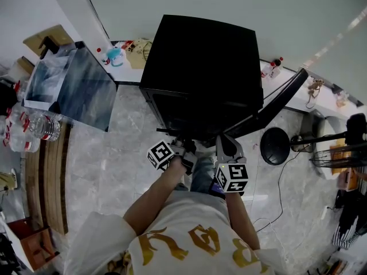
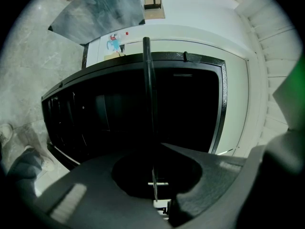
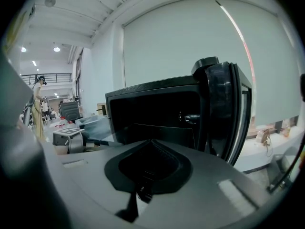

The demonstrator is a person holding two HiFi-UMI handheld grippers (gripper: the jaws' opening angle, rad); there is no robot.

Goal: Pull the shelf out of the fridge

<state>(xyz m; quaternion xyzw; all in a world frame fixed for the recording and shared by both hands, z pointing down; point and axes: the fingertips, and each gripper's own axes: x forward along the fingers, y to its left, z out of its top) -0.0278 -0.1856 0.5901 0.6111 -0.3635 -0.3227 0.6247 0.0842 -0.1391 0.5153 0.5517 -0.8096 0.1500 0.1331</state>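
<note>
Ahead of both claws: one black fridge (image 1: 200,62), its one door (image 1: 275,105) standing wide open on the right claw's side. One shelf (image 2: 148,94) noted, seen edge-on as a thin dark line running from the fridge opening straight into the left claw (image 2: 159,149), which is clamped on its near edge. Right claw (image 3: 151,144): jaws together, nothing between them, aimed at the cavity, near the left one. Count: two claws, one loaded. Judgement: draw straight back along the shelf's own plane, level, no twist. A one-sided grip may jam it, so the right claw could support the free edge.
</note>
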